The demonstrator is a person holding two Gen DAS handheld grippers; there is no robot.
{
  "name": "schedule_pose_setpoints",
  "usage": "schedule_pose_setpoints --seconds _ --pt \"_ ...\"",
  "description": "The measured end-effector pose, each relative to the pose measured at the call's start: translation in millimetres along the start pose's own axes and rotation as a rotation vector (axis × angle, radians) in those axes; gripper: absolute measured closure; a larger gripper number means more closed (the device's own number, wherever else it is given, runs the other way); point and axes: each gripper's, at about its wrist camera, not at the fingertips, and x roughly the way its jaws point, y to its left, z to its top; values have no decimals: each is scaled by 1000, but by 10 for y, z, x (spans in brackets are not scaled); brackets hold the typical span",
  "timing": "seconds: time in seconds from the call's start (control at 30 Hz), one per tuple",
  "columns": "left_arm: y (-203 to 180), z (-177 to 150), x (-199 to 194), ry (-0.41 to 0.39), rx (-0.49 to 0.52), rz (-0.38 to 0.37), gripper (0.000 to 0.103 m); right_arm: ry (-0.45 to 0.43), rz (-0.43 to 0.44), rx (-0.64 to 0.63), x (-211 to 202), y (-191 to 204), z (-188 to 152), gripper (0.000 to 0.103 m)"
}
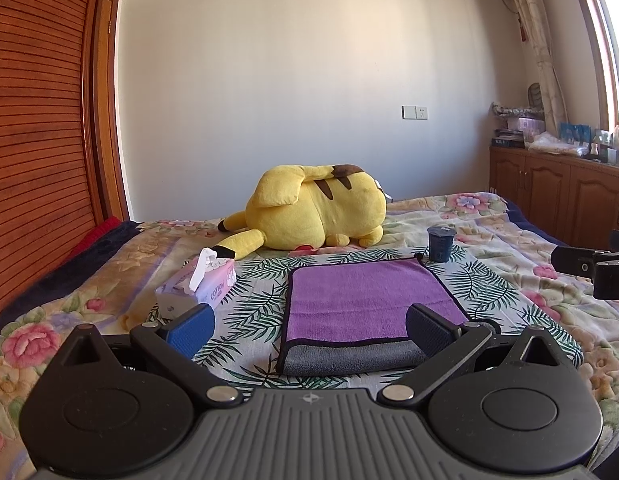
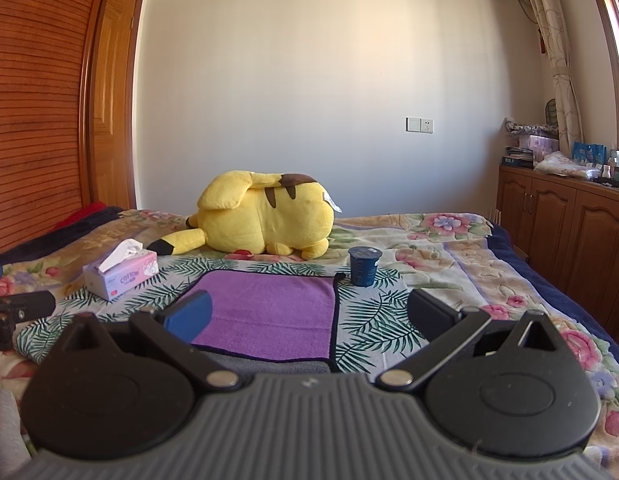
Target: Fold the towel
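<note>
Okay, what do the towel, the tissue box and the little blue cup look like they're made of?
The towel looks like plush microfiber, purple on one face and gray on the other, with a dark stitched edge and a fuzzy nap. The tissue box looks like printed cardboard, matte, with sharp folded corners. The cup seems to be plastic with a slight sheen, though that is less certain.

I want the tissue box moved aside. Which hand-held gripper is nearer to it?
Left. The left hand-held gripper has the tissue box just beyond its left finger; the right hand-held gripper sits across the towel.
</note>
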Motion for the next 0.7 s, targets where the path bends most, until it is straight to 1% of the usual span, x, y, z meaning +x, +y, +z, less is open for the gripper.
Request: schedule_pose_setpoints --seconds 0.03,0.2,0.57,0.7 --pt "-23 -5 9 6 3 -1 16 4 1 -2 9 -37 0 0" --pt "-71 -22 44 36 21 -9 16 24 5 -18 89 59 -50 0" --pt "-144 -69 154 94 47 -18 16 103 24 -22 249 53 -42 0" --pt "-151 -72 178 102 55 -14 16 120 32 -39 314 57 -44 0"
